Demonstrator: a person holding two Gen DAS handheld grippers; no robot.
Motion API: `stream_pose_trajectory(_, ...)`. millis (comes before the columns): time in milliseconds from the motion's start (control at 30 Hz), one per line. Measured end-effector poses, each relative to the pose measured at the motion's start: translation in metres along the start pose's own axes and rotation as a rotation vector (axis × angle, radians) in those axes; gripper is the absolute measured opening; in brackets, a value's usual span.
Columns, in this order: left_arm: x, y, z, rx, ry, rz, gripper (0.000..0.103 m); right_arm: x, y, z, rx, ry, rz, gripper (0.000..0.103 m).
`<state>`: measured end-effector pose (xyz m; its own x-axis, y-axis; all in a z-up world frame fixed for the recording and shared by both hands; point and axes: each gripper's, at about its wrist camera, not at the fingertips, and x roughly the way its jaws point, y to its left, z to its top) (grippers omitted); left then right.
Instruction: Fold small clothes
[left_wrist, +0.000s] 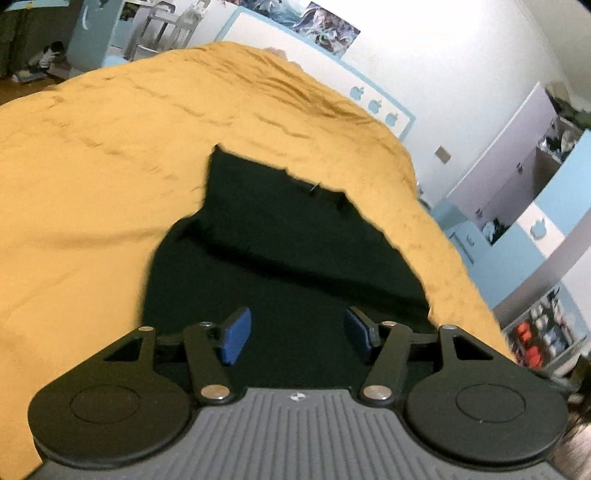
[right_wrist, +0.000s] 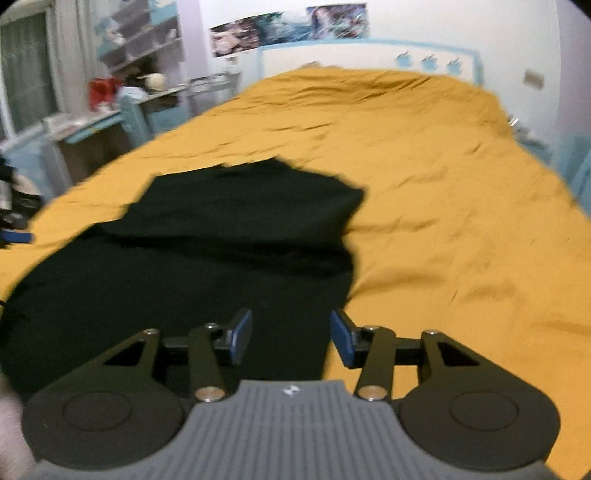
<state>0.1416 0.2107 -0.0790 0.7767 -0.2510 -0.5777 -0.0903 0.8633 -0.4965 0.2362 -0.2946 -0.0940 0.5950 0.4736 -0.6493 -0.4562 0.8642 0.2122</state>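
Note:
A black garment (left_wrist: 280, 236) lies spread on the mustard-yellow bedspread (left_wrist: 92, 166), with a fold line running across its middle. My left gripper (left_wrist: 295, 338) hovers over its near part, blue pads apart, nothing between them. In the right wrist view the same black garment (right_wrist: 207, 243) lies left of centre on the bedspread (right_wrist: 461, 206). My right gripper (right_wrist: 291, 338) stands open above the garment's right edge, holding nothing. The tip of the other gripper (right_wrist: 16, 236) shows at the far left edge.
A white headboard with blue trim (right_wrist: 369, 55) closes the far end of the bed. A cluttered desk and shelves (right_wrist: 122, 88) stand to the left, and blue-and-white cabinets (left_wrist: 517, 221) to the right. The bedspread beyond the garment is wrinkled.

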Motion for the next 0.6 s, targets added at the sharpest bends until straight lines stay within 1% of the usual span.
stream_pose_trajectory(133,-0.035,0.026,-0.040,0.007,0.046,0.021,0.069,-0.031,0.012,-0.043,0.061,0.036,0.038,0.046)
stream_pose_trajectory(200,-0.040,0.040,-0.058,0.000,0.083,0.030,0.069,-0.037,0.010,-0.063,0.125,0.056,0.059,0.047)
stream_pose_trajectory(267,-0.039,0.054,-0.075,-0.029,0.118,0.021,0.069,-0.039,0.006,-0.082,0.195,0.083,0.097,0.048)
stream_pose_trajectory(333,-0.037,0.069,-0.088,-0.070,0.136,-0.015,0.069,-0.041,0.008,-0.100,0.222,0.114,0.114,0.049)
stream_pose_trajectory(367,-0.037,0.075,-0.093,-0.084,0.134,-0.033,0.069,-0.040,0.007,-0.107,0.226,0.129,0.119,0.050)
stream_pose_trajectory(400,-0.036,0.080,-0.096,-0.097,0.128,-0.053,0.069,-0.040,0.007,-0.107,0.226,0.129,0.119,0.053)
stream_pose_trajectory(433,-0.035,0.085,-0.100,-0.109,0.119,-0.075,0.069,-0.041,0.002,-0.119,0.228,0.138,0.111,0.053)
stream_pose_trajectory(467,-0.035,0.090,-0.103,-0.121,0.110,-0.100,0.069,-0.041,0.001,-0.125,0.240,0.139,0.120,0.053)
stream_pose_trajectory(567,-0.030,0.103,-0.107,-0.163,0.105,-0.186,0.070,-0.039,-0.004,-0.132,0.292,0.138,0.151,0.055)
stream_pose_trajectory(600,-0.029,0.106,-0.108,-0.174,0.109,-0.222,0.071,-0.039,-0.006,-0.132,0.302,0.136,0.161,0.057)
